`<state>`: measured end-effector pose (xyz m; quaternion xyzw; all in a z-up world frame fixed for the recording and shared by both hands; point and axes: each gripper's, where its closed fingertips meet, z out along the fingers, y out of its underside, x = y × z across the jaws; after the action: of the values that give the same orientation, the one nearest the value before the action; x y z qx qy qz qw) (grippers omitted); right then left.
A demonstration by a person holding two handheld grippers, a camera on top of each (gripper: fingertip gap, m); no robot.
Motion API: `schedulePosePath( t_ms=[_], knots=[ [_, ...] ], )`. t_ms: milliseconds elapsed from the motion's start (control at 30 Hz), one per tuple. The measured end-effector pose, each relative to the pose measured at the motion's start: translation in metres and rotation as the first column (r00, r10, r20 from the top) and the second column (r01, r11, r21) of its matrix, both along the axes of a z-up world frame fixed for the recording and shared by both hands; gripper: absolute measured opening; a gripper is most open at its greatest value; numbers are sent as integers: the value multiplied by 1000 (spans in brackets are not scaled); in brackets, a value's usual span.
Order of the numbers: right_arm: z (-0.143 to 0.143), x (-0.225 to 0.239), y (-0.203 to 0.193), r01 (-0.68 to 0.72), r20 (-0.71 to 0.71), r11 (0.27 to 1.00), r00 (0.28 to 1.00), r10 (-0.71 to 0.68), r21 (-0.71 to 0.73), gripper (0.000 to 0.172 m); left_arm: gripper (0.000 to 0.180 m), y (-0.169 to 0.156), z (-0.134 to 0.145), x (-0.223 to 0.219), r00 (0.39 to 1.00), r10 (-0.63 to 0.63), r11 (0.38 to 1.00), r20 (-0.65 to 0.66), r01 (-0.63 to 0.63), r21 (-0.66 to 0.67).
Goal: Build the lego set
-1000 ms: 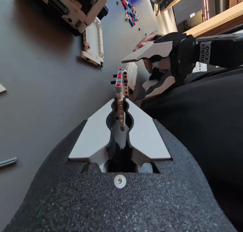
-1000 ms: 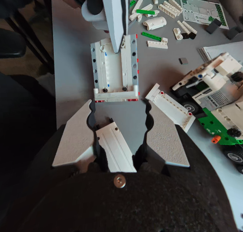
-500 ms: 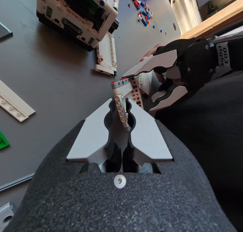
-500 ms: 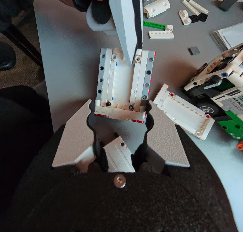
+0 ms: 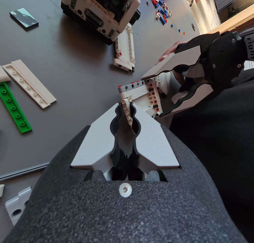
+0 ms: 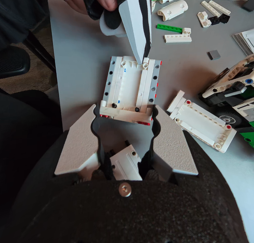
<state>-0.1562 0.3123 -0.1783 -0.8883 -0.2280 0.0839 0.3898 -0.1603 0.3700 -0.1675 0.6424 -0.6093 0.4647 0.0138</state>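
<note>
A flat white and grey brick panel (image 5: pixel 138 93) with red pins is held off the grey table (image 5: pixel 68 71). My left gripper (image 5: pixel 126 105) is shut on a white holed beam (image 5: pixel 127 112) at the panel's edge. In the right wrist view my left gripper (image 6: pixel 141 54) pinches the far end of the panel (image 6: pixel 130 85). My right gripper (image 6: pixel 125 109) is wide open, and the panel's near end stands between its fingertips (image 6: pixel 154 112). I cannot tell whether the pads press on it. It shows in the left wrist view (image 5: pixel 151 96) straddling the panel. A white ribbed piece (image 6: pixel 123 164) lies under it.
A white, black and green toy truck (image 6: pixel 233 87) stands at the right, with a white pinned panel (image 6: pixel 199 122) beside it. Loose white and green pieces (image 6: pixel 173 9), a grey tile (image 6: pixel 213 55) and a booklet (image 6: pixel 246 40) lie beyond. The table edge (image 6: pixel 55 71) runs at the left. Some 7 cm of space lies between my two pairs of fingers. From the right gripper's tips to the white ribbed piece (image 6: pixel 123 164) is close to 8 cm. It turns up in the left wrist view (image 5: pixel 164 85) as well.
My right gripper has moved forward until the panel's end lies between its open tips. The panel has tilted in my left gripper, whose fingers loosened a little and closed on the beam again.
</note>
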Motion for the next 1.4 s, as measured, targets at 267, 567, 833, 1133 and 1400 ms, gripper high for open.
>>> schedulePosePath(
  t_ms=[267,567,833,1133,1400],
  knots=[
    [2,2,-3,38,-17,999,999,-37,18,72,9,5,-1,2,1000,8,1000,2,-8,21],
    [1,1,-3,74,-39,997,997,-73,18,72,9,4,-1,4,1000,-3,999,3,2,48],
    [1,2,-3,80,-45,997,996,-79,15,72,10,5,-1,3,1000,10,996,23,-11,84],
    [3,7,0,84,-23,996,996,-83,36,71,10,9,2,-7,994,88,995,64,-91,46],
    [10,10,3,83,25,991,996,-86,103,65,9,18,5,-19,969,232,973,87,-232,-8]
  ],
)
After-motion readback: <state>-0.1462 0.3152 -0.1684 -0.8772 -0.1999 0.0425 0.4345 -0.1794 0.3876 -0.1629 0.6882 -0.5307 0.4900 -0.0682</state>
